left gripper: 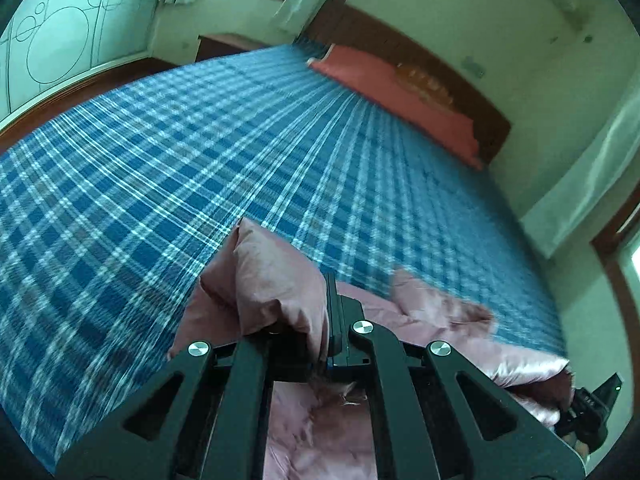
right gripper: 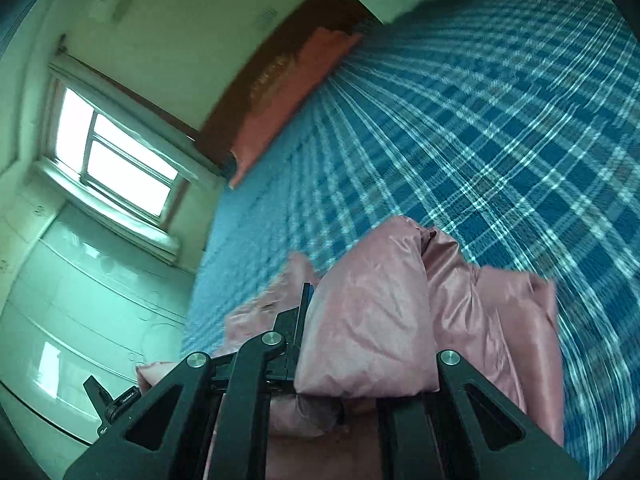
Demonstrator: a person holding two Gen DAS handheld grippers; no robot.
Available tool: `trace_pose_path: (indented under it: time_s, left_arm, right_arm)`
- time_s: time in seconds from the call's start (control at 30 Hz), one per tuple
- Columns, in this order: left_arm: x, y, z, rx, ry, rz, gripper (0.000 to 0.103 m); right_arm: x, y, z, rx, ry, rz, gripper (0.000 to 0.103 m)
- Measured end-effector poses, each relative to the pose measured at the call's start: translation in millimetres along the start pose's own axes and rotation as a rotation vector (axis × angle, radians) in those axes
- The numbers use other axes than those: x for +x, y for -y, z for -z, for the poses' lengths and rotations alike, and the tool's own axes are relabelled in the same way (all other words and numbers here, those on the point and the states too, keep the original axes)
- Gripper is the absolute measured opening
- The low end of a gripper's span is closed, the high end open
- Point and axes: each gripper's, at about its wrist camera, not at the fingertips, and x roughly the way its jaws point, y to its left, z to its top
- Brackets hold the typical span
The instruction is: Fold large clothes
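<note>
A pink padded jacket (left gripper: 276, 280) hangs bunched over the blue plaid bed (left gripper: 200, 160). My left gripper (left gripper: 322, 312) is shut on a fold of it; the puffy cloth hides the left finger, and the right finger (left gripper: 331, 300) shows. More of the jacket trails right to the right gripper's black body (left gripper: 592, 404) at the frame's edge. In the right wrist view the jacket (right gripper: 372, 320) bulges over my right gripper (right gripper: 316, 316), which is shut on it; only its left finger (right gripper: 305, 308) shows. The left gripper's body (right gripper: 116, 400) appears at lower left. Both views are motion-blurred.
A red pillow (left gripper: 400, 92) lies against the dark wooden headboard (left gripper: 420, 52) at the bed's far end. A white wardrobe (right gripper: 80, 300) and a bright window (right gripper: 116, 152) stand beside the bed. Another wardrobe (left gripper: 60, 40) with circle patterns is at the far side.
</note>
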Motion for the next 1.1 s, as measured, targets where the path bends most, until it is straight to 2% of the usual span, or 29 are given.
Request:
trace_pose_path:
  time_s: [0.17,0.33,0.37,0.43,0.47,0.5,0.53,0.57,0.63,0.73,0.87,0.97,1.1]
  left_arm:
    - [44.8,-1.5,-2.2,0.032,-0.046,-0.047,0.006]
    - [57.9,-2.8,-5.5,0.028,-0.059,-0.036,0.011]
    - [56.6,-1.9,-5.6,0.027,-0.06,-0.033,0.014]
    - [52.2,-1.0,-8.9,0.025,-0.06,-0.019,0.021]
    - [50.1,-0.6,-10.6,0.026,-0.057,-0.015,0.03]
    - [45.0,-0.3,-13.1,0.026,-0.045,-0.007,0.044]
    - [39.8,-0.1,-15.7,0.023,-0.029,0.0,0.051]
    - [31.7,-1.0,-17.9,0.016,-0.008,0.006,0.06]
    - [20.0,-2.6,-20.8,-0.004,0.012,0.013,0.063]
    - [5.2,-4.6,-16.9,-0.03,0.019,0.05,0.064]
    - [5.8,13.0,-5.1,0.068,-0.002,0.051,0.062]
    - [20.1,26.1,0.3,0.12,-0.007,0.025,0.062]
    - [44.0,26.9,1.3,0.127,-0.015,-0.02,0.062]
  right_arm:
    - [29.3,16.9,1.2,0.011,-0.032,0.046,0.012]
    - [29.1,19.1,-0.9,0.033,-0.051,0.03,0.022]
    - [25.0,17.5,-1.0,0.03,-0.049,0.024,0.024]
    - [16.6,13.4,-2.0,0.015,-0.034,0.017,0.043]
    - [10.0,9.8,-2.4,0.002,-0.013,0.025,0.05]
    - [5.8,6.6,-3.9,-0.007,0.002,0.032,0.058]
    - [0.8,2.2,-4.4,-0.016,0.015,0.035,0.061]
    - [-5.5,-0.6,-3.5,-0.022,0.022,0.035,0.062]
    - [-11.2,-4.8,-2.1,-0.025,0.03,0.033,0.062]
    - [-13.0,-21.2,4.8,-0.089,0.026,0.062,0.062]
    - [13.4,-58.9,19.2,-0.244,-0.012,0.127,0.061]
    - [38.9,-81.4,26.8,-0.331,-0.044,0.156,0.059]
    - [73.8,-98.0,32.9,-0.408,-0.067,0.204,0.057]
